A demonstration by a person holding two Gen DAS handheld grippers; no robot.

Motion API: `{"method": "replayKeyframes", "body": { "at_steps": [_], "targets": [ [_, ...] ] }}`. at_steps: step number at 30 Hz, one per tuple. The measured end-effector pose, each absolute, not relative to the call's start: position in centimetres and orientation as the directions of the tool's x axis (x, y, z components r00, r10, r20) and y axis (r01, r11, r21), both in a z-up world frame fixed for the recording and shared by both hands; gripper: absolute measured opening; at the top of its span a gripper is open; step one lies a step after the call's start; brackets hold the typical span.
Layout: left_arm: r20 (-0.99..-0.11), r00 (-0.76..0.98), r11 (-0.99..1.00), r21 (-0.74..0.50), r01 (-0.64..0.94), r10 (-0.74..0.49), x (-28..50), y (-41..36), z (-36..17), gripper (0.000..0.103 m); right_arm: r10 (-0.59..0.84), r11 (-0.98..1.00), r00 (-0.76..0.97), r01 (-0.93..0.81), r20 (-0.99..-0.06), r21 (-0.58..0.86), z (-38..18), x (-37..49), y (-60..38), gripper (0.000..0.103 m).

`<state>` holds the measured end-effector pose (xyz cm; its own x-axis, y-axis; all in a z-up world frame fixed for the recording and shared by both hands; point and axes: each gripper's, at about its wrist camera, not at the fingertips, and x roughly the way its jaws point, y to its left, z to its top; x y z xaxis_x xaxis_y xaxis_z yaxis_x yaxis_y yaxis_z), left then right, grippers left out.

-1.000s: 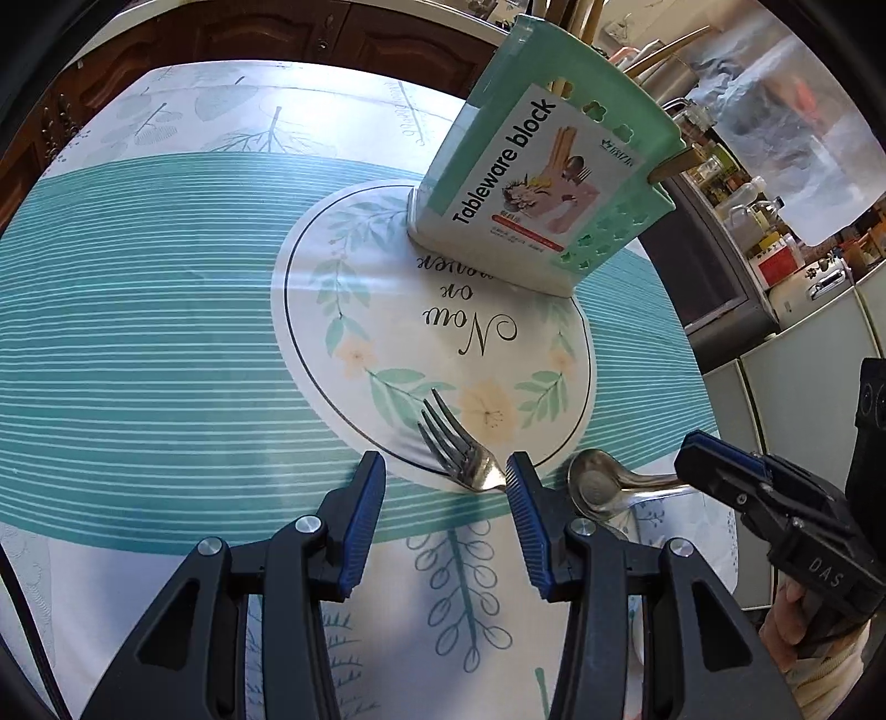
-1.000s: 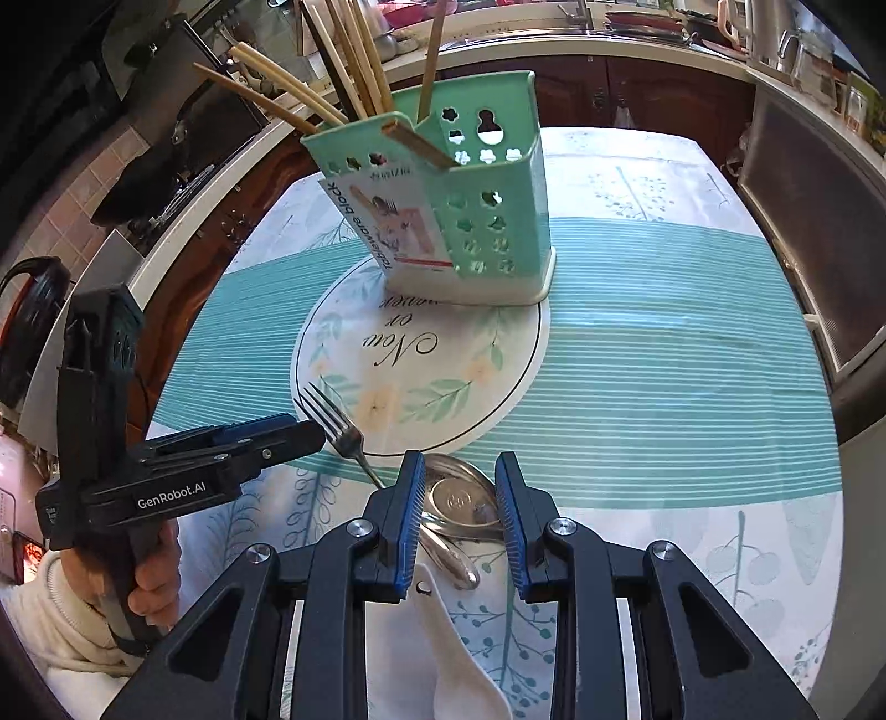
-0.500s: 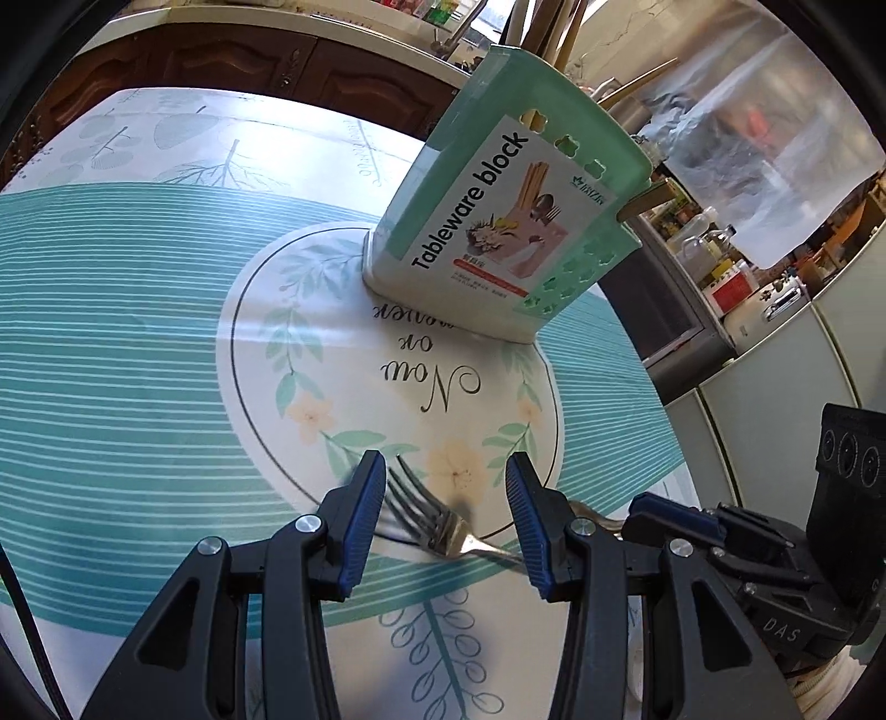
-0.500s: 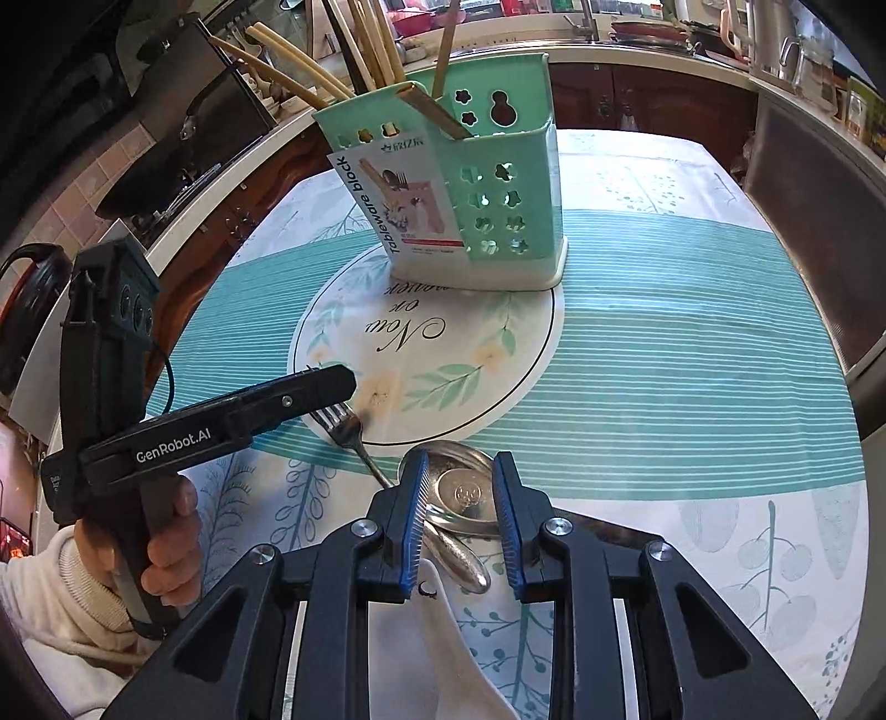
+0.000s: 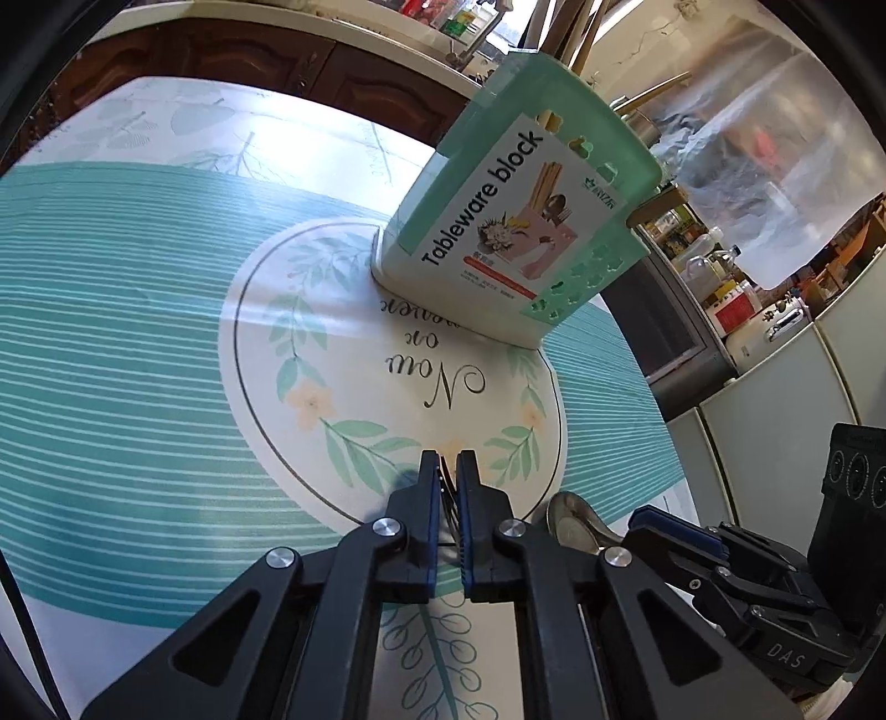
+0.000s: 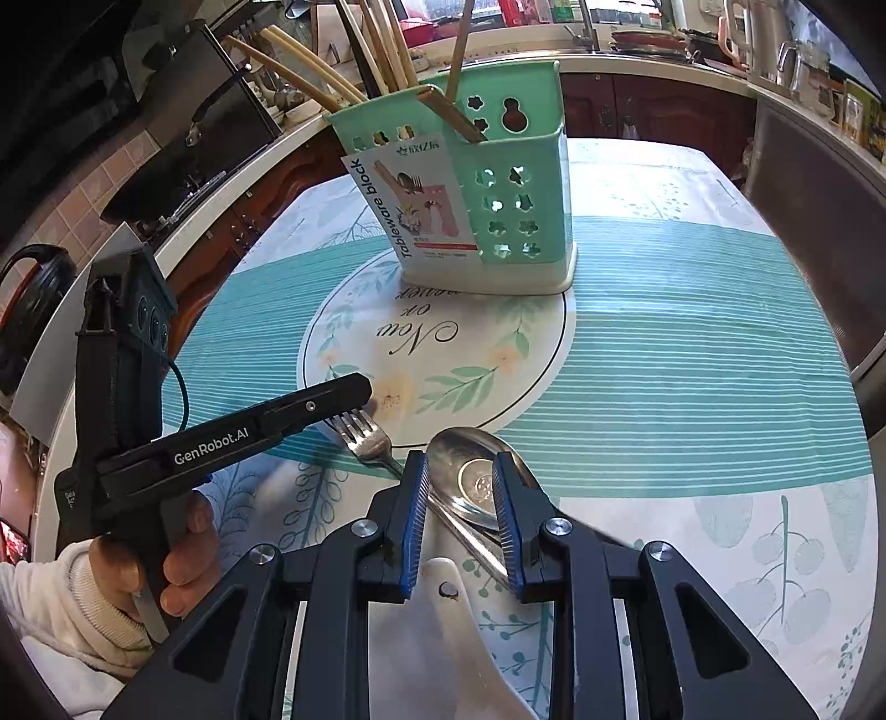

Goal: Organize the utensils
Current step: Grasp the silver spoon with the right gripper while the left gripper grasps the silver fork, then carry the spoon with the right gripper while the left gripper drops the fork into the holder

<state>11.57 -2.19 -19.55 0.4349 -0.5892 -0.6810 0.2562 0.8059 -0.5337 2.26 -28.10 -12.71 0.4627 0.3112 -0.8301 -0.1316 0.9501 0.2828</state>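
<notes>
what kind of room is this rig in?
Most likely a home kitchen: a table under a printed tablecloth holds a green utensil holder with chopsticks, wooden cabinets run behind it, and a counter with a faucet sits beyond.

Two black plastic grippers, left point(image 5: 449, 471) and right point(image 6: 459, 468), have blue ribbed pads point(image 6: 416, 518) and silver screws. One reads "GenRobot.AI". A bare hand point(image 6: 166, 559) wears what seems a cream sleeve.

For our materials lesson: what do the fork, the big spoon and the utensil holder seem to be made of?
Fork: probably polished steel, grey and shiny.
Spoon: likely the same, its bowl mirrors its surroundings.
Utensil holder: looks like matte mint plastic, moulded with cut-out holes.
</notes>
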Motion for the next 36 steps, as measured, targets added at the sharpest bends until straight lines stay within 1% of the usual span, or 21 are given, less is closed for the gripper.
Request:
{"method": "replayKeyframes", "body": {
  "at_steps": [7, 12, 18, 22, 31, 36],
  "targets": [
    [-0.675, 0.525, 0.854, -0.444, 0.272, -0.519, 10.6, -1.6, -16.0, 0.001, 0.279, 0.960, 0.480, -0.166, -0.831, 0.226, -12.6, 1.6, -27.7, 0.024],
    [-0.678, 0.556, 0.876, -0.397, 0.274, -0.481, 10.3, -1.1, -13.9, 0.000, 0.234, 0.967, 0.473, -0.207, -0.850, 0.150, -12.8, 1.8, -26.8, 0.024],
    [-0.666, 0.592, 0.890, -0.353, 0.287, -0.455, 9.4, 0.0, -11.2, 0.000, 0.228, 0.970, 0.494, -0.185, -0.839, 0.155, -11.2, 1.9, -28.2, 0.024],
    [-0.662, 0.609, 0.899, -0.319, 0.300, -0.438, 8.9, 0.2, -9.6, 0.000, 0.249, 0.967, 0.463, -0.165, -0.850, 0.194, -10.4, 2.4, -29.9, 0.024],
    [-0.645, 0.645, 0.911, -0.257, 0.323, -0.411, 7.8, 0.5, -6.4, 0.000, 0.330, 0.941, 0.258, -0.171, -0.908, 0.294, -11.1, 4.3, -32.7, 0.024],
    [-0.647, 0.645, 0.912, -0.249, 0.326, -0.407, 7.5, 0.2, -5.6, 0.000, 0.360, 0.932, 0.187, -0.111, -0.914, 0.345, -12.4, 4.3, -34.6, 0.024]
  ]
}}
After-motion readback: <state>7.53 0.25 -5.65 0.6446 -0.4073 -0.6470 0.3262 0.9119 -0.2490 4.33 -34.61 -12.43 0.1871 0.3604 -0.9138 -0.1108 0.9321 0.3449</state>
